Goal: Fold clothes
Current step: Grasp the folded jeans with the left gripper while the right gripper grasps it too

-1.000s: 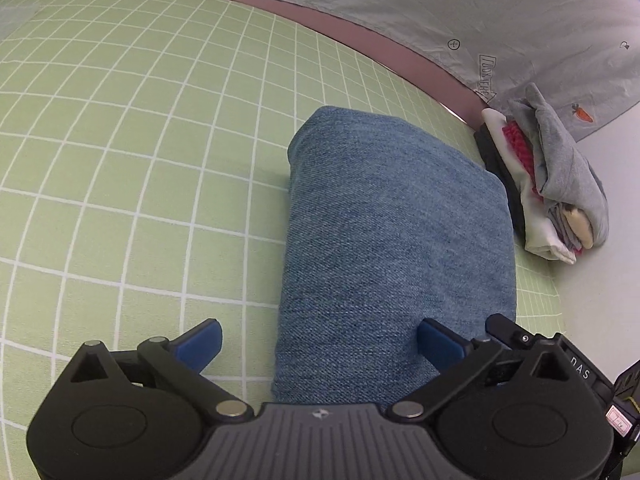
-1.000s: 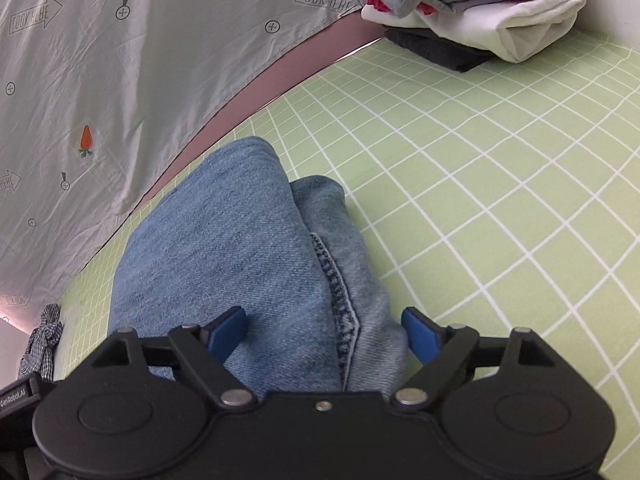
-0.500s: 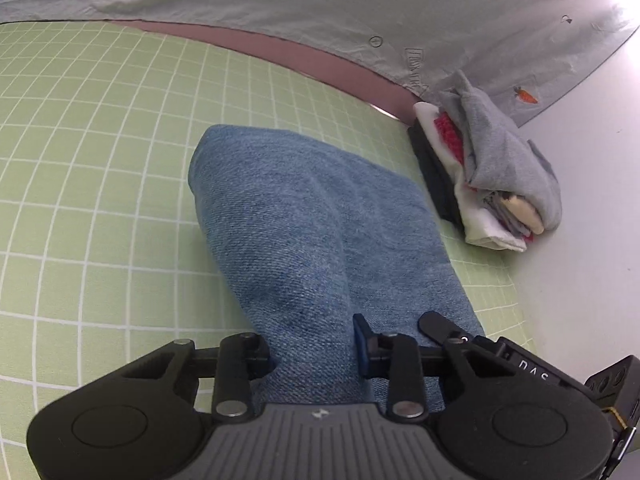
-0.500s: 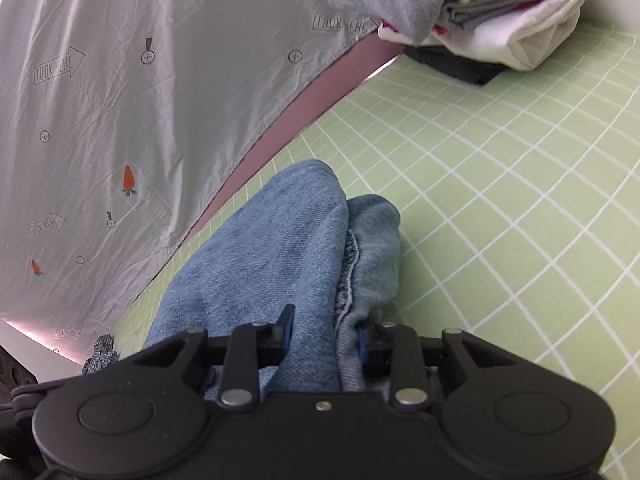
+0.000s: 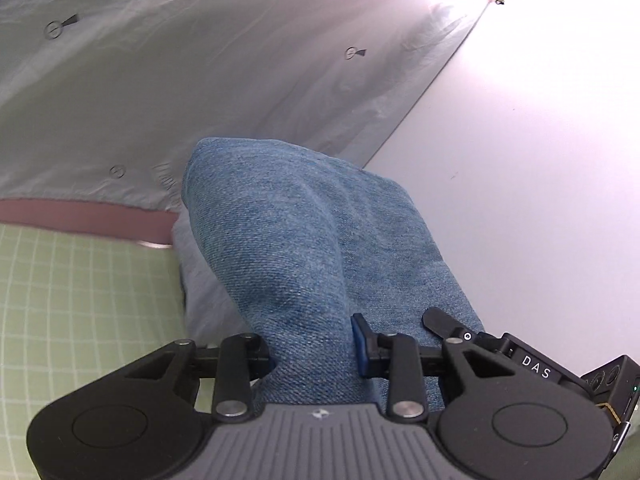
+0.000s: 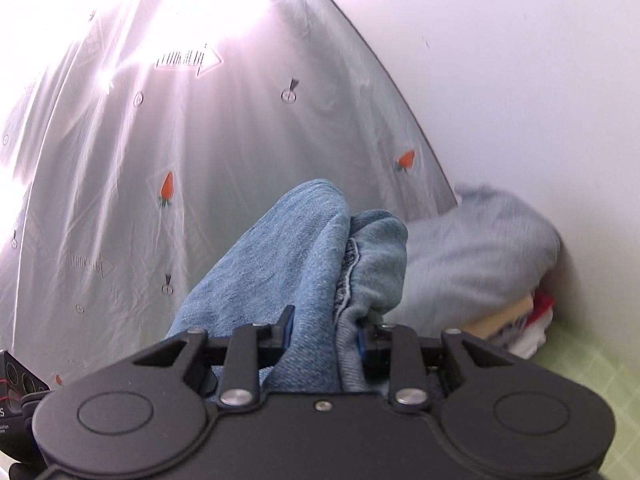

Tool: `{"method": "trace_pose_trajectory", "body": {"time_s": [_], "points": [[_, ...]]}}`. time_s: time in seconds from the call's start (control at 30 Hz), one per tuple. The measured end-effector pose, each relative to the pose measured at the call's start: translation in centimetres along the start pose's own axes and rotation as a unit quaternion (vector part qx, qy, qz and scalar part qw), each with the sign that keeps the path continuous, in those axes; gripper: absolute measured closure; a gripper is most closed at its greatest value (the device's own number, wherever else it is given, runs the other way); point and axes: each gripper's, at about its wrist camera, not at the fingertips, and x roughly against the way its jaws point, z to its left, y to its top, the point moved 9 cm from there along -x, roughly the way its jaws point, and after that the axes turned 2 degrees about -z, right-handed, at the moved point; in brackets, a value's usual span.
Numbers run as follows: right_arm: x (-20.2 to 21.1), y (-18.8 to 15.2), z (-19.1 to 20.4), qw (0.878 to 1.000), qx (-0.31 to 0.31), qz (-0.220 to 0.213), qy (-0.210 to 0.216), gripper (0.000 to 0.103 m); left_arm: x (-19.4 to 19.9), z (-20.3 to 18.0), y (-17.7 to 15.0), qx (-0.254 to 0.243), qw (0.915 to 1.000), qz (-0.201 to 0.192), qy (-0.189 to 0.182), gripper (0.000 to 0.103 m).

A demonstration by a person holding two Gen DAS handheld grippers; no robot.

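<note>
The folded blue jeans are lifted off the green grid mat, held from both ends. My left gripper is shut on the smooth folded side. My right gripper is shut on the side where the jeans show their layered edges and a stitched seam. In the right wrist view the bundle hangs close beside a pile of folded clothes topped by a grey garment. In the left wrist view a grey patch of that pile shows just left of and behind the jeans.
A grey sheet printed with carrots and arrows hangs behind. A white wall stands to the right, with the clothes pile against it. The green mat shows at the lower right of the right wrist view.
Both grippers went from open to shut on the jeans. They have since lifted the bundle off the mat and carried it over to the pile by the wall.
</note>
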Motion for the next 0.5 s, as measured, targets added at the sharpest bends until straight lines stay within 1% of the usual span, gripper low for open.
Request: {"method": "trace_pose_trajectory", "body": {"time_s": [0.07, 0.1, 0.13, 0.17, 0.2, 0.23, 0.3, 0.33, 0.37, 0.4, 0.47, 0.5], "points": [[-2.5, 3.6, -1.8, 1.0, 0.008, -0.015, 0.007, 0.074, -3.4, -1.6, 2.3, -0.009, 0.9997, -0.024, 0.0, 0.068], [-4.0, 5.2, -2.8, 1.0, 0.012, -0.019, 0.009, 0.073, -5.1, -2.2, 3.2, -0.018, 0.9992, -0.036, 0.006, 0.066], [-5.6, 6.4, -3.8, 1.0, 0.02, -0.02, 0.007, 0.071, -7.0, -2.3, 3.8, -0.025, 0.9985, -0.044, 0.019, 0.061], [-7.4, 6.8, -4.9, 0.999, 0.033, -0.017, -0.004, 0.068, -9.0, -1.8, 3.9, -0.031, 0.9977, -0.046, 0.04, 0.057], [-9.2, 6.9, -6.1, 0.999, 0.045, -0.014, -0.021, 0.06, -10.7, -0.9, 3.7, -0.036, 0.9959, -0.042, 0.071, 0.044], [-11.1, 6.4, -7.6, 0.997, 0.061, -0.003, -0.048, 0.051, -12.3, 0.4, 3.1, -0.042, 0.9921, -0.033, 0.114, 0.036], [-14.6, 4.2, -10.6, 0.987, 0.098, 0.038, -0.119, 0.052, -14.6, 3.7, 1.5, -0.045, 0.9782, -0.009, 0.203, 0.036], [-15.8, 3.0, -11.9, 0.98, 0.112, 0.062, -0.153, 0.052, -15.4, 5.0, 0.4, -0.041, 0.9727, 0.01, 0.228, 0.036], [-16.3, 2.1, -12.6, 0.975, 0.124, 0.072, -0.169, 0.053, -16.1, 6.2, -0.7, -0.03, 0.9709, 0.026, 0.236, 0.036], [-15.9, 1.8, -12.7, 0.976, 0.129, 0.064, -0.165, 0.054, -16.2, 7.0, -1.4, -0.014, 0.9717, 0.03, 0.234, 0.035], [-14.3, 1.9, -12.3, 0.978, 0.125, 0.03, -0.166, 0.052, -15.5, 7.7, -2.0, 0.003, 0.9719, 0.022, 0.234, 0.027], [-13.5, 2.1, -12.0, 0.977, 0.126, 0.014, -0.169, 0.049, -15.4, 8.0, -2.1, 0.004, 0.9706, 0.022, 0.24, 0.022]]}}
